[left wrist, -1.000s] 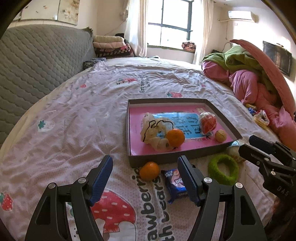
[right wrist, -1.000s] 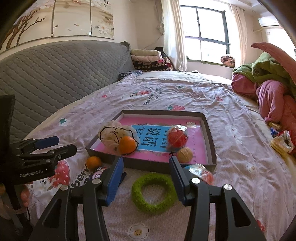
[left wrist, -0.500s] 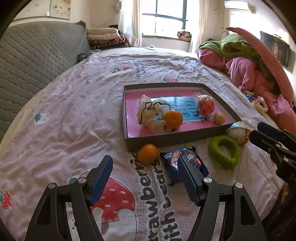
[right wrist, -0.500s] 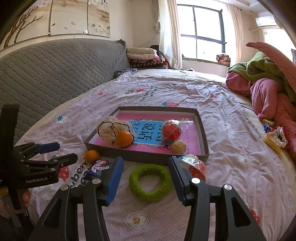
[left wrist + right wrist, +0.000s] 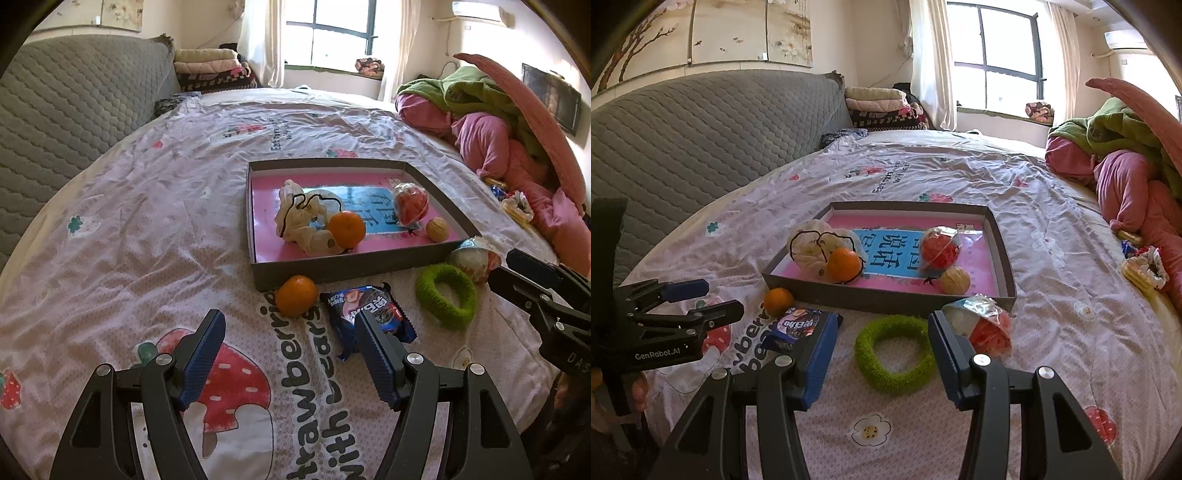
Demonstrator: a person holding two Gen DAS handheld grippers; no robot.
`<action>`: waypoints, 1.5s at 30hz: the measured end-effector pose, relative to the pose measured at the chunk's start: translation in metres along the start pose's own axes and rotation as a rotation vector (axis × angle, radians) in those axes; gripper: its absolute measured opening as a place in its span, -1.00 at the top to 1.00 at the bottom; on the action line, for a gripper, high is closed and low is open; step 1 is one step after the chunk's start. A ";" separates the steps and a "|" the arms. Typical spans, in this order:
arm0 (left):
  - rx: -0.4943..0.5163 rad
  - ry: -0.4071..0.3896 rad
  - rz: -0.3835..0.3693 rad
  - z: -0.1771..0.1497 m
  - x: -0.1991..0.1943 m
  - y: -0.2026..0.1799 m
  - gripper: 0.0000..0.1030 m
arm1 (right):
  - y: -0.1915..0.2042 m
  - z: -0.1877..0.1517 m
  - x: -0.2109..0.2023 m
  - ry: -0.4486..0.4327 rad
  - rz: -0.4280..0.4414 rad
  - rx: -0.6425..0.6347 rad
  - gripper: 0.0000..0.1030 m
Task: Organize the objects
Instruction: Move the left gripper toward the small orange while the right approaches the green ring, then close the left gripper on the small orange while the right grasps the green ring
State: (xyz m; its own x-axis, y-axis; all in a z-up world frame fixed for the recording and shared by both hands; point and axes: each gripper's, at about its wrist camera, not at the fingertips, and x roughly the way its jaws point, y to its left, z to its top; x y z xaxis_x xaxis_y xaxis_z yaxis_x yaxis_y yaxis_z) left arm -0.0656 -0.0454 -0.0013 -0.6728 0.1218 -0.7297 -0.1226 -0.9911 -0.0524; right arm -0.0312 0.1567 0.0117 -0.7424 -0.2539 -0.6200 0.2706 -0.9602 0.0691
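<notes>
A grey tray point(image 5: 347, 266) with a pink floor lies on the bed, holding a cloth bag point(image 5: 303, 218), an orange point(image 5: 346, 229), a wrapped red ball point(image 5: 410, 205) and a walnut point(image 5: 437, 229). In front of it lie a loose orange point(image 5: 296, 295), a blue snack packet point(image 5: 365, 310), a green ring point(image 5: 447, 295) and a wrapped ball point(image 5: 474, 258). My left gripper point(image 5: 290, 325) is open just short of the loose orange. My right gripper point(image 5: 882, 332) is open over the green ring point(image 5: 894, 354), not touching it, with the wrapped ball point(image 5: 982, 325) by its right finger.
A grey padded headboard point(image 5: 701, 140) runs along the left. Pink and green bedding point(image 5: 517, 147) is heaped at the right, with small wrapped things point(image 5: 1141, 269) beside it. Folded blankets point(image 5: 882, 103) are stacked by the window. The strawberry-print sheet point(image 5: 129, 229) stretches left of the tray.
In the left view the tray and loose things have slid up the picture as the gripper tipped down, and the snack packet shows more fully. The right gripper has hardly moved.
</notes>
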 end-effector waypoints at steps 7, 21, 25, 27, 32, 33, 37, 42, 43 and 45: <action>0.001 0.021 0.007 -0.004 0.003 0.001 -0.43 | 0.002 -0.006 0.004 0.022 0.005 -0.003 0.01; -0.003 0.048 0.007 -0.007 0.009 0.003 -0.43 | 0.009 -0.019 0.017 0.075 0.002 -0.027 0.01; 0.004 0.058 0.015 -0.008 0.013 0.003 -0.43 | 0.008 -0.022 0.022 0.092 -0.007 -0.026 0.01; 0.009 0.066 0.024 -0.009 0.017 0.003 -0.43 | 0.007 -0.024 0.025 0.100 -0.008 -0.025 0.01; 0.008 0.082 0.027 -0.011 0.027 0.005 -0.43 | 0.009 -0.027 0.034 0.121 -0.007 -0.040 0.01; 0.005 0.089 0.028 -0.011 0.030 0.005 -0.43 | 0.010 -0.028 0.035 0.123 -0.005 -0.046 0.01; 0.007 0.102 0.031 -0.012 0.039 0.007 -0.43 | 0.015 -0.029 0.043 0.132 -0.013 -0.078 0.01; 0.006 0.106 0.042 -0.008 0.047 0.007 -0.43 | 0.018 -0.029 0.050 0.133 -0.038 -0.115 0.01; 0.009 0.105 0.041 -0.007 0.049 0.006 -0.43 | 0.018 -0.030 0.052 0.135 -0.038 -0.118 0.01; 0.017 0.103 0.046 -0.005 0.052 0.005 -0.43 | 0.018 -0.030 0.056 0.137 -0.038 -0.124 0.01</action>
State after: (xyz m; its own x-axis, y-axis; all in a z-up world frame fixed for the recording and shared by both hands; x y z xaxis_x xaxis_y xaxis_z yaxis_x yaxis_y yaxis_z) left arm -0.0973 -0.0443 -0.0432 -0.5995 0.0687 -0.7974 -0.1060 -0.9943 -0.0060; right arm -0.0493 0.1287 -0.0448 -0.6653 -0.1918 -0.7215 0.3240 -0.9449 -0.0476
